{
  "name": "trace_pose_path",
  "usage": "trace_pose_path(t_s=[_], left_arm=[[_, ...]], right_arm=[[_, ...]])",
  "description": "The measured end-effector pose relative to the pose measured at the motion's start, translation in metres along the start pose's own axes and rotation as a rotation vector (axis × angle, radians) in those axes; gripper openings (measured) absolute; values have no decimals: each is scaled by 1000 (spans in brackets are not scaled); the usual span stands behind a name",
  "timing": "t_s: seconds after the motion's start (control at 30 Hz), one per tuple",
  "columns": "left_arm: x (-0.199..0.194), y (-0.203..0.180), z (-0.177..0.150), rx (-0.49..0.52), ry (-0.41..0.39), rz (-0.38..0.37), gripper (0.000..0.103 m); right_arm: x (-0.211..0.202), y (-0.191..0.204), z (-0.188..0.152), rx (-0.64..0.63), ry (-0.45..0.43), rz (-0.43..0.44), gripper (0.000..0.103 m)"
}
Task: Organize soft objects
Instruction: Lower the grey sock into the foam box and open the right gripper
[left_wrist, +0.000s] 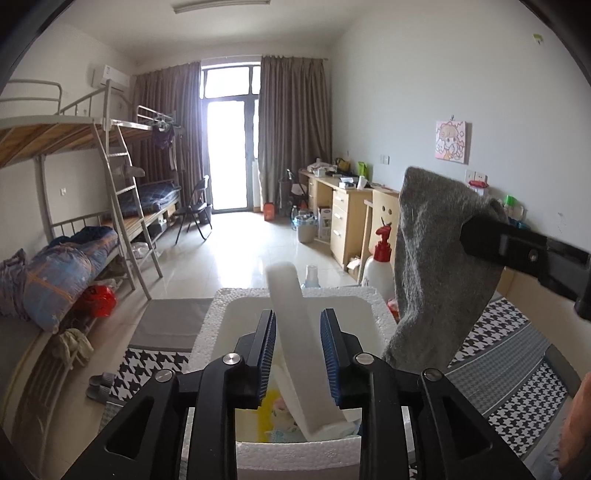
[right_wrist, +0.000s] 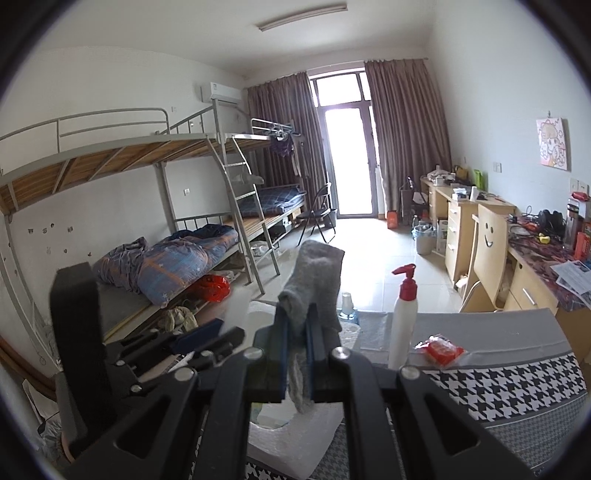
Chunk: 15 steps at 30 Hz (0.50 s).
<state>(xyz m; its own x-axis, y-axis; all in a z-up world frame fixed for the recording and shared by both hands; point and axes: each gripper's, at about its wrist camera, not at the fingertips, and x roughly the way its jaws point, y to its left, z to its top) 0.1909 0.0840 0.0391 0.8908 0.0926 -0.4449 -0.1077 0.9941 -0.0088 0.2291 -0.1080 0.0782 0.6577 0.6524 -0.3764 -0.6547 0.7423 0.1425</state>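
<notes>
My left gripper hovers over a white foam box. A white foam strip stands tilted between its blue pads; its lower end rests in the box, and whether the pads grip it is unclear. My right gripper is shut on a grey sock and holds it up above the box. The sock also shows at the right of the left wrist view, with the right gripper's finger on it. Colourful soft items lie in the box.
The box sits on a bed with a houndstooth cover. A white pump bottle with a red top and a red packet stand beside it. Bunk beds line the left wall, desks the right.
</notes>
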Motion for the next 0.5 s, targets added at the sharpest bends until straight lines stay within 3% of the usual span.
trace_pose_path(t_s=[0.03, 0.1, 0.17, 0.3, 0.5], left_arm=[[1, 2, -1, 2, 5, 15, 33], [-1, 8, -1, -11, 1, 21, 66], [-9, 16, -1, -41, -28, 34, 79], [-20, 22, 0, -51, -59, 60, 91], [-30, 27, -3, -54, -77, 91, 97]], right_arm=[[0, 1, 0, -3, 1, -2, 10], [2, 3, 1, -9, 1, -7, 10], [3, 3, 2, -9, 2, -6, 10], [5, 6, 4, -13, 1, -4, 10], [8, 12, 10, -19, -6, 14, 10]])
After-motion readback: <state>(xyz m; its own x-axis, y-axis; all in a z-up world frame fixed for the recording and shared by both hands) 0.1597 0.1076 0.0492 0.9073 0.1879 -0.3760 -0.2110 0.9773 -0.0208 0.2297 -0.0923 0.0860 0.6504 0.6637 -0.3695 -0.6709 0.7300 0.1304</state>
